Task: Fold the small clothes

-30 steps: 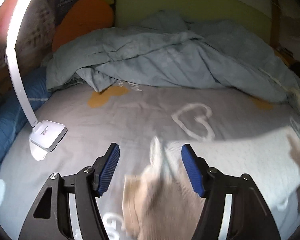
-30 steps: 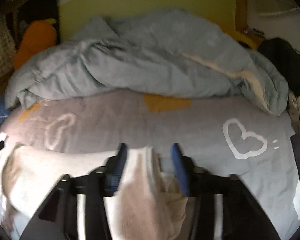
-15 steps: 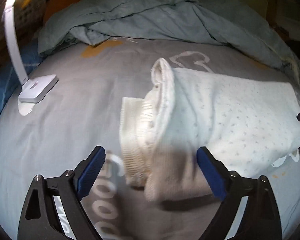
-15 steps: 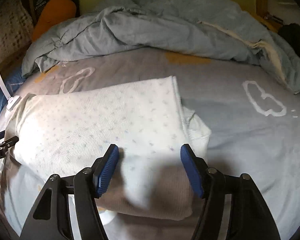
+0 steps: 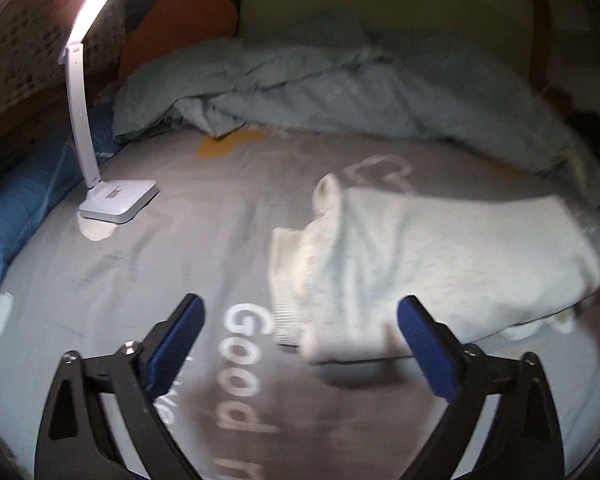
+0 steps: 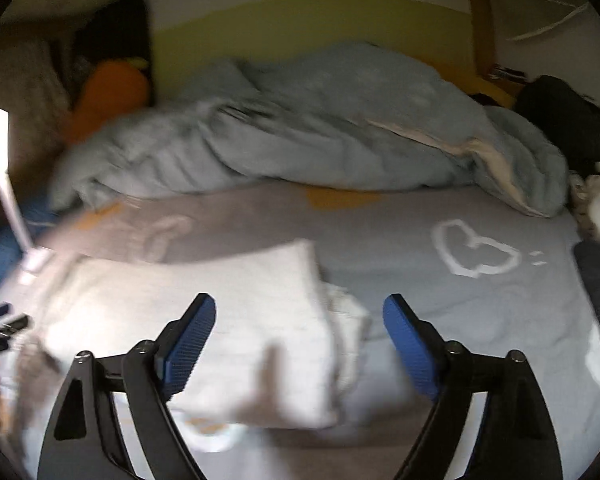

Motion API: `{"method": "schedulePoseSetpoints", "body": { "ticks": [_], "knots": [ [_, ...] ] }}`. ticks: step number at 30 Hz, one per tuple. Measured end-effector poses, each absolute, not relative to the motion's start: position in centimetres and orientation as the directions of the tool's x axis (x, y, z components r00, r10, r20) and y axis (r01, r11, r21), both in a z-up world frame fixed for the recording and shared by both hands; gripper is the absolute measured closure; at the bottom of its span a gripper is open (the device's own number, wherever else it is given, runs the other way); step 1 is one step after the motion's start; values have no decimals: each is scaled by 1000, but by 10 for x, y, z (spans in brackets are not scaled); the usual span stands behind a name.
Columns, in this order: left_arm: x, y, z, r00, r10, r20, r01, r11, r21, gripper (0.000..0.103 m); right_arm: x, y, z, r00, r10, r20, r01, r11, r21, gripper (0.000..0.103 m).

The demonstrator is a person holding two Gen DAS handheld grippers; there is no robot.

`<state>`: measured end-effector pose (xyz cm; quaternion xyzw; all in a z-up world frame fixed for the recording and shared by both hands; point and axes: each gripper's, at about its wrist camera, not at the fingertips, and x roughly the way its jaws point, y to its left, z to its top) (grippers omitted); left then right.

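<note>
On the grey bedsheet [image 5: 148, 280], left wrist view: folded white garment [image 5: 440, 264] lies right of centre, ribbed edge facing left. Left gripper [image 5: 300, 332] sits near, jaws wide and opening; the garment's near-left corner lies in the gap between the blue pads, neither pad touching it. White lamp [image 5: 116, 200] stands at far left on the sheet. Blue-grey duvet [image 5: 340, 96] is bunched along the far side; orange plush [image 5: 180, 28] behind it.

Right wrist view: garment [image 6: 204, 304] lies left of centre. Right gripper [image 6: 300, 336] is near, jaws opening; the garment's right edge lies between the pads, untouched. White heart print [image 6: 476, 252] on the sheet at right. Duvet [image 6: 320, 132] far. Picture blurred.
</note>
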<state>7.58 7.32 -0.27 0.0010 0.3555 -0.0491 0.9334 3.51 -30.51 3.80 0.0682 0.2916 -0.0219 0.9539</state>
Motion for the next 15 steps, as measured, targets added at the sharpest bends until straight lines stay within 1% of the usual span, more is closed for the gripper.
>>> {"method": "schedulePoseSetpoints", "body": {
  "ticks": [3, 6, 9, 11, 12, 14, 15],
  "knots": [
    [69, 65, 3, 785, -94, -613, 110, 994, -12, 2, 24, -290, 39, 845, 5, -534, 74, 989, 125, 12],
    [67, 55, 2, 776, -104, -622, 128, 992, -7, 2, 13, -280, 36, 840, 18, -542, 63, 989, 131, 12],
    [69, 59, -9, 730, -148, -667, 101, 989, -108, 2, 0, -276, 34, 840, -11, -543, 85, 990, 111, 12],
    [78, 68, -22, 658, -249, -710, 74, 961, -268, 3, -6, -277, 31, 835, -35, -549, 110, 989, 103, 12],
    [85, 74, -31, 608, -315, -729, 26, 926, -378, 6, -8, -278, 28, 831, -29, -556, 114, 986, 118, 12],
    [98, 81, -49, 517, -448, -729, -53, 834, -550, 31, -9, -282, 24, 822, -11, -569, 114, 983, 146, 12],
    [102, 82, -56, 480, -507, -716, -73, 791, -608, 36, -7, -282, 23, 814, -7, -580, 116, 982, 152, 12]
  ]
}}
